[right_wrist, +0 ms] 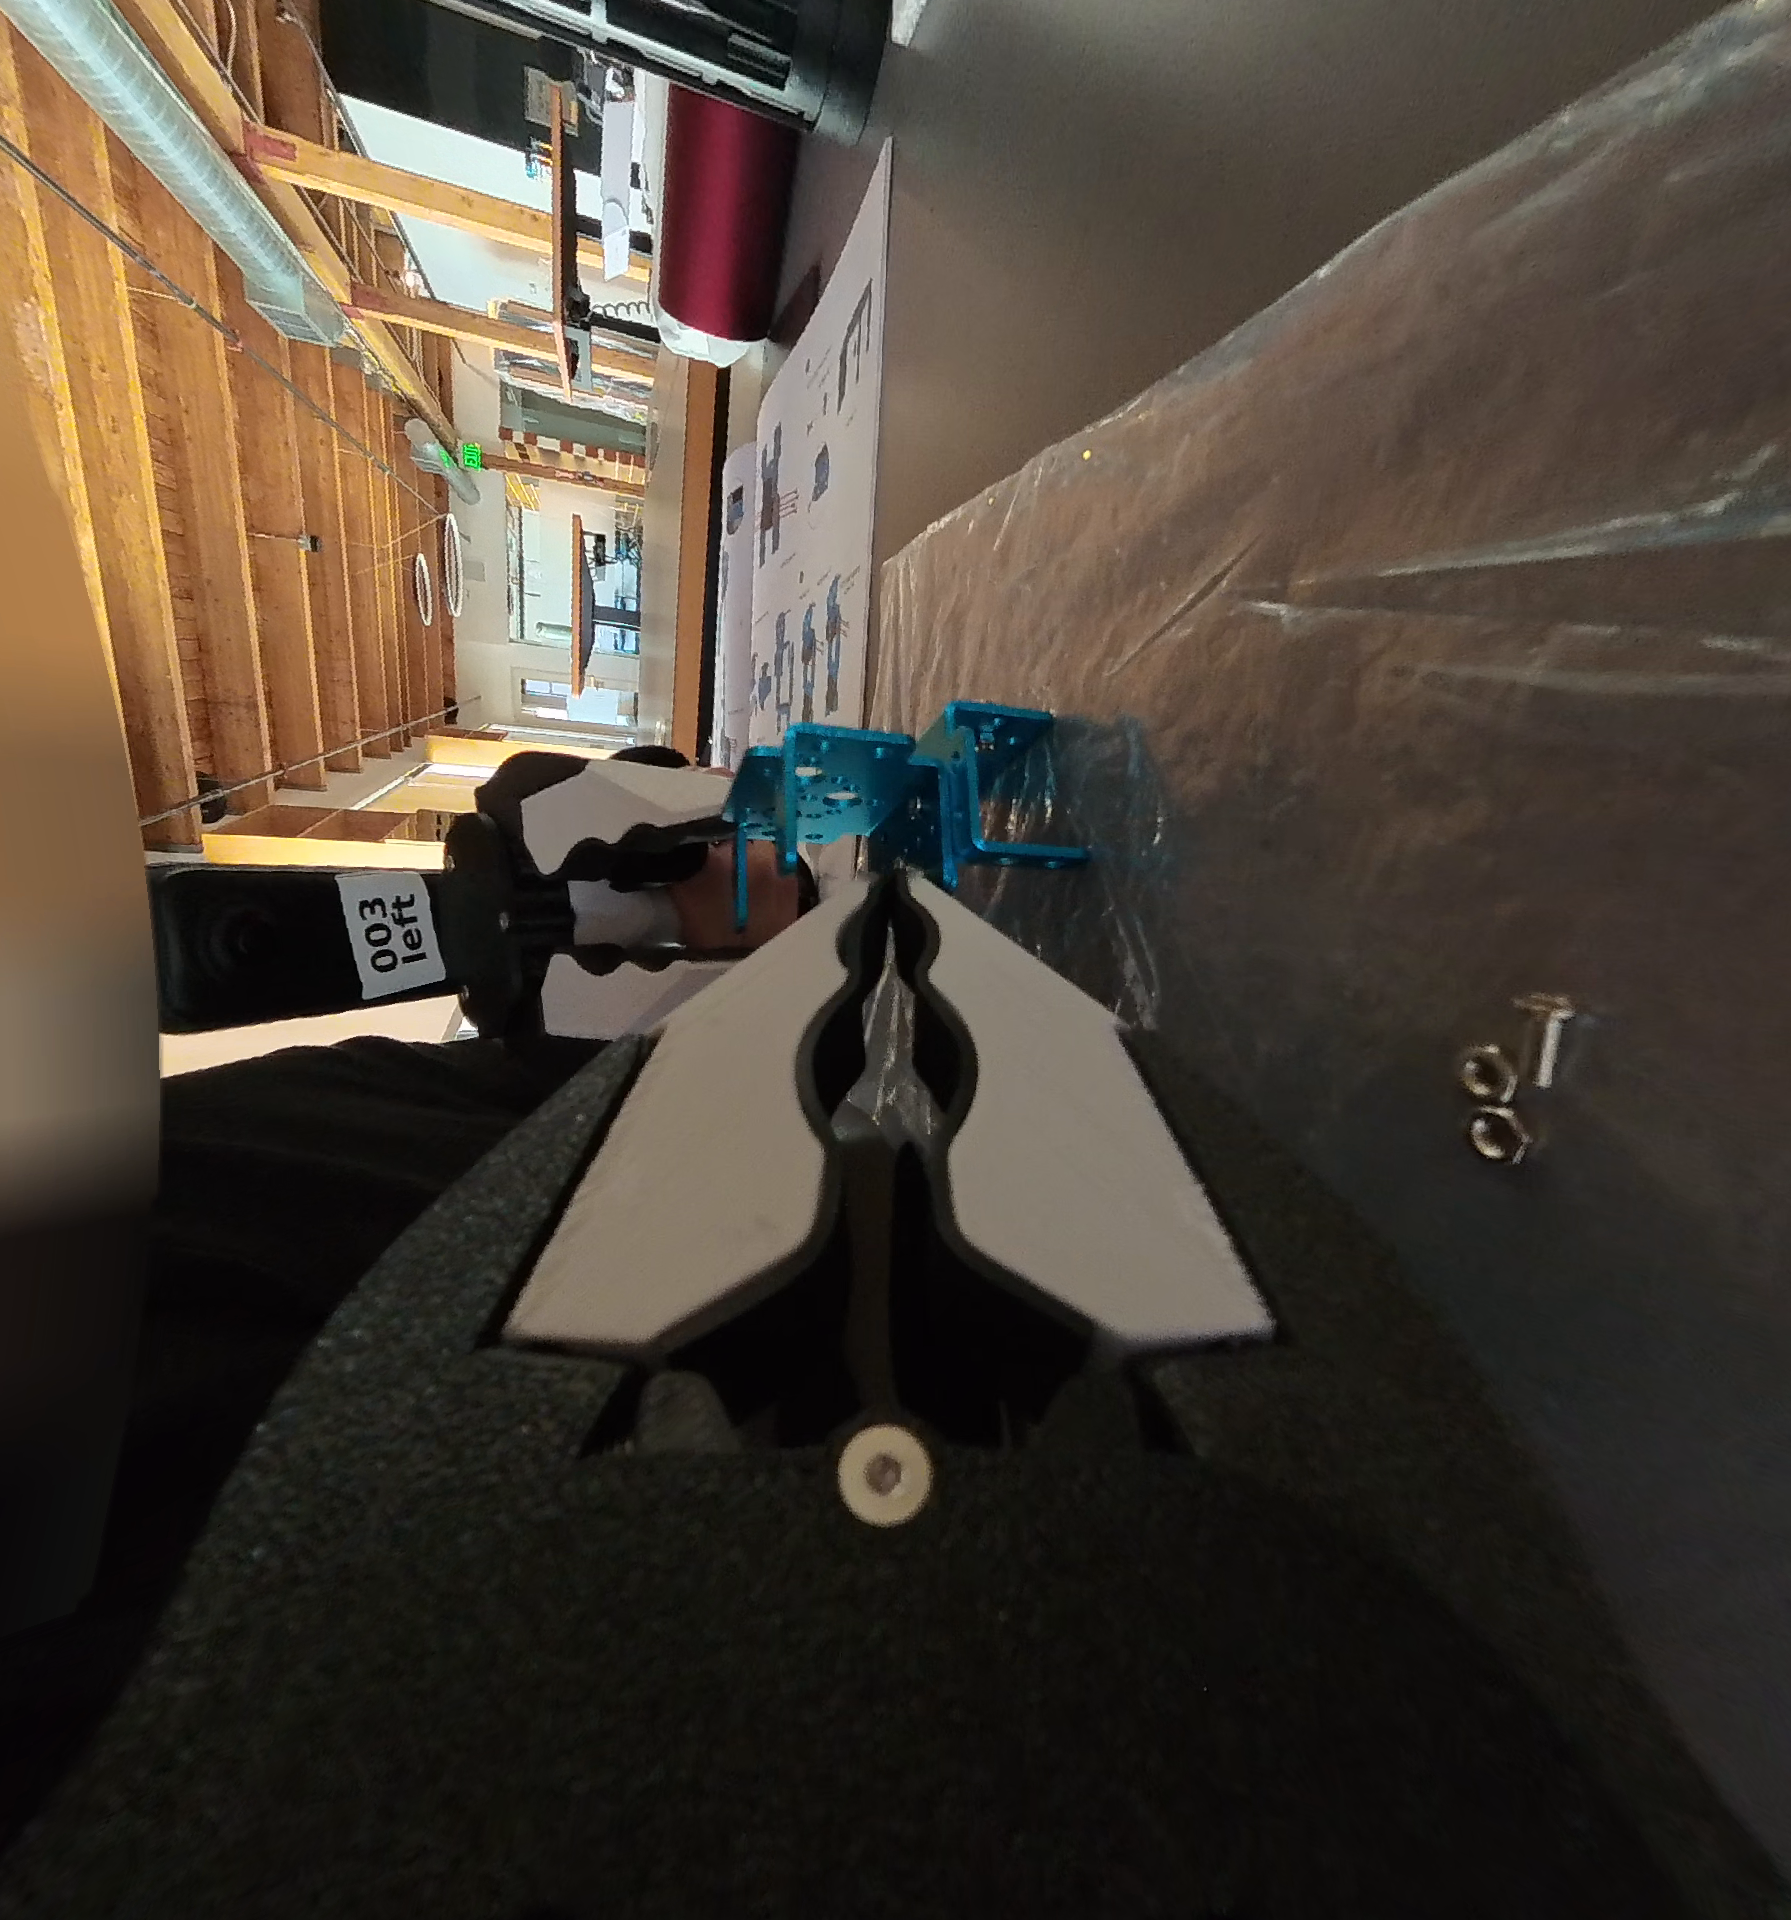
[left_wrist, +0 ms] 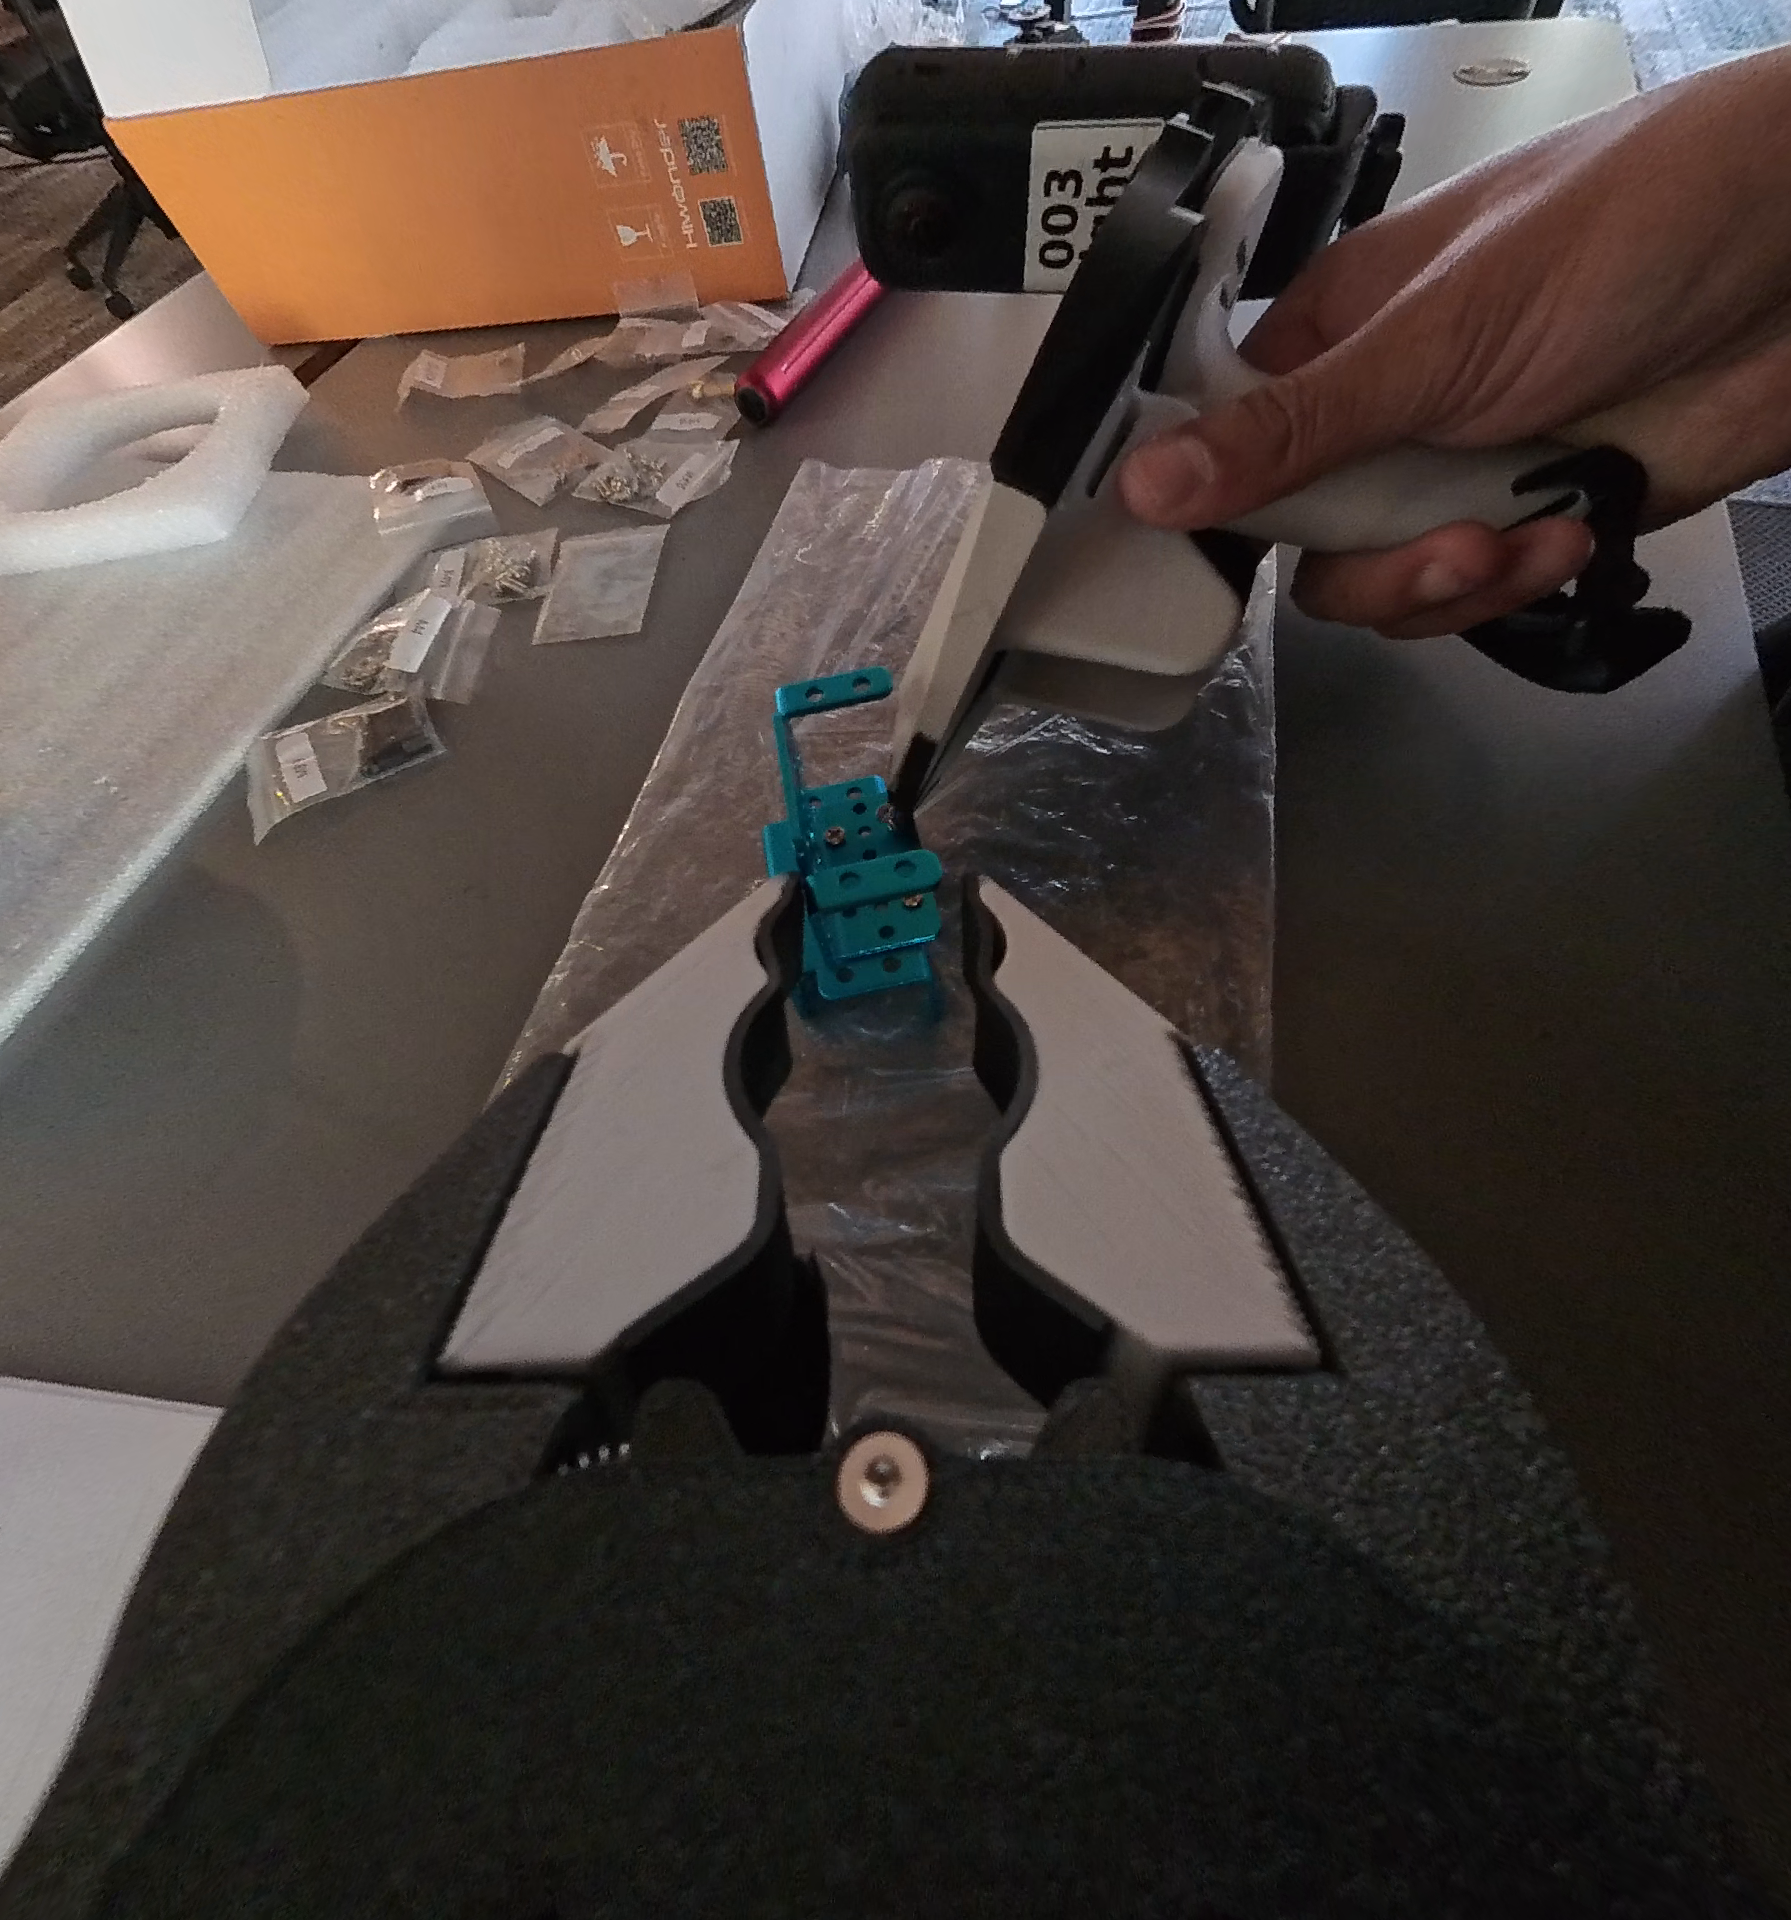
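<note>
Left gripper (left_wrist: 875, 904): its two fingers are spread apart, one on each side of the blue metal bracket (left_wrist: 855, 883). The near end of the bracket sits between the tips. Whether the tips touch it cannot be told.
Right gripper (right_wrist: 893, 883): its fingers are pressed together, with their tips right at the far side of the bracket. A hand (left_wrist: 1556, 343) holds its white handle. Whether something tiny is pinched there cannot be told.
Where the bracket is: standing on a clear plastic bag (left_wrist: 1099, 831) in the middle of the grey table (left_wrist: 351, 987).
Doing it well: the left fingers should likely hold the bracket still and straight, so it does not tip or slide on the slippery bag. The right tips should go slowly.
Bracket: thin, hard, shiny blue metal, bent into steps, full of small round holes and little screws.
Bag: see-through, crinkly, shiny.
Nearby: two small nuts (right_wrist: 1493, 1101) and a bolt (right_wrist: 1545, 1039) lie loose on the table. Little bags of screws (left_wrist: 517, 561), white foam (left_wrist: 112, 468) and an orange box (left_wrist: 475, 187) lie farther off.
</note>
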The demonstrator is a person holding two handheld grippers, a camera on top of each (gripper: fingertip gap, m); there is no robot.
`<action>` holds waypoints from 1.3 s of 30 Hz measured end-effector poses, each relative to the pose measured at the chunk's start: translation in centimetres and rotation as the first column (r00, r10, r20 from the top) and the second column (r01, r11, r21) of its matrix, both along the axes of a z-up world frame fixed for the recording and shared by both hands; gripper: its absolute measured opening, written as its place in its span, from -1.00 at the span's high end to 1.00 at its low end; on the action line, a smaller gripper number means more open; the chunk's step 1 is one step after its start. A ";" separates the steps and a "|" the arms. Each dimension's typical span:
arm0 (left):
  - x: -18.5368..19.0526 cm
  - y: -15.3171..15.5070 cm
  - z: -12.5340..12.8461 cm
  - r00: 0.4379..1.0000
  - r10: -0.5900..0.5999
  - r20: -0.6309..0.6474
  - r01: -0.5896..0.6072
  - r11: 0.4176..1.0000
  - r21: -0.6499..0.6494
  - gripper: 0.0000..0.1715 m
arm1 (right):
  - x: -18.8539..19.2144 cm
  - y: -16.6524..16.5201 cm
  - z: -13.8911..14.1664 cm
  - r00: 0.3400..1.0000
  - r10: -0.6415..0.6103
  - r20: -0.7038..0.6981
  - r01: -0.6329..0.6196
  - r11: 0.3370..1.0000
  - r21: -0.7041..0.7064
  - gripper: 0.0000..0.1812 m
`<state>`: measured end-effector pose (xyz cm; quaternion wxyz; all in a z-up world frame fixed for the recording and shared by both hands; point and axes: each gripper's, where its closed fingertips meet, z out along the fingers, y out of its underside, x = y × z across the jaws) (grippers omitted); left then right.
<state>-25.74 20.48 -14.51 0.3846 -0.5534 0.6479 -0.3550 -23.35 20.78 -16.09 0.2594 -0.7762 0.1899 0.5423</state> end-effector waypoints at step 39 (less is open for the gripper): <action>0.1 0.3 -0.1 1.000 0.014 -0.005 -0.014 1.000 0.000 0.66 | -0.6 0.3 0.0 0.970 0.059 0.237 -0.096 0.984 0.151 1.00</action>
